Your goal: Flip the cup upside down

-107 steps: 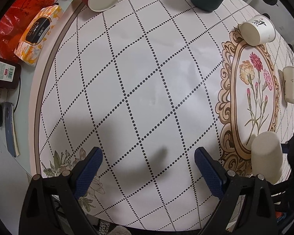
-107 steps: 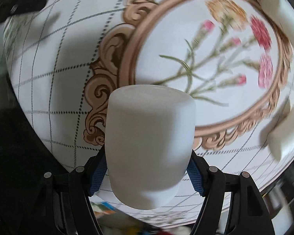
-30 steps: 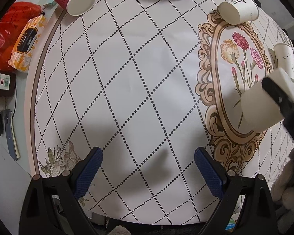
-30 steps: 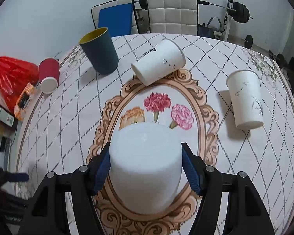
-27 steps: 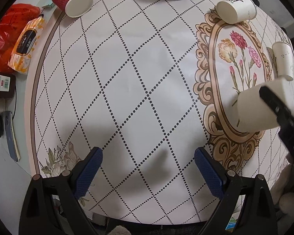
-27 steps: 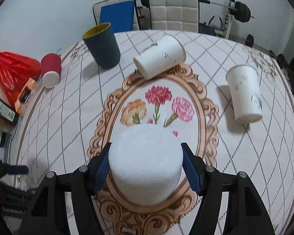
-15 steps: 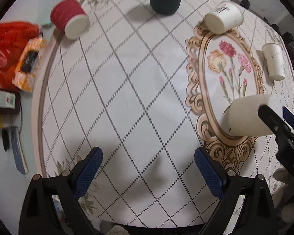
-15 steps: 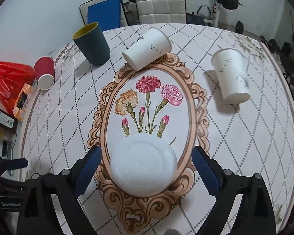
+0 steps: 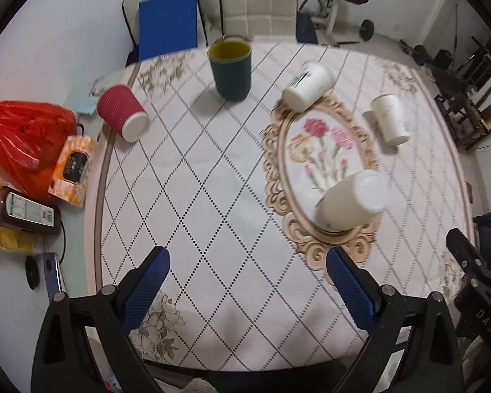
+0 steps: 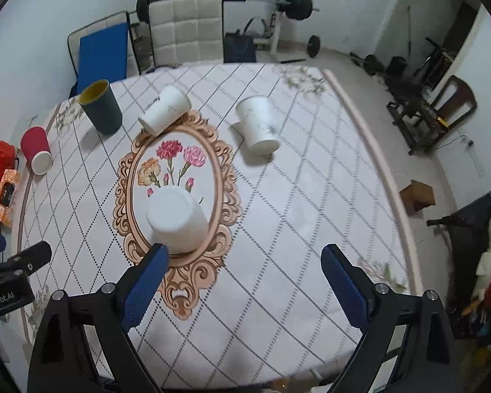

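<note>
A plain white cup (image 10: 176, 219) stands upside down on the flower oval of the tablecloth, near the front; it also shows in the left wrist view (image 9: 352, 201). My right gripper (image 10: 242, 278) is open and empty, raised above the table's front, with the cup just beyond its left finger. My left gripper (image 9: 245, 281) is open and empty over the diamond-patterned cloth, left of the cup. The right gripper's body shows at the left wrist view's right edge.
Two white cups lie on their sides, one (image 10: 165, 109) at the oval's far end, one (image 10: 260, 124) to its right. A dark green cup (image 10: 101, 106) stands upright. A red cup (image 10: 36, 154) lies at the left. Red bag (image 9: 19, 137), packet and bottle sit off the cloth.
My right gripper let go of the white cup, leaving it upside down on the oval, then opened wide and drew back and up. My left gripper also rose and tilted up.
</note>
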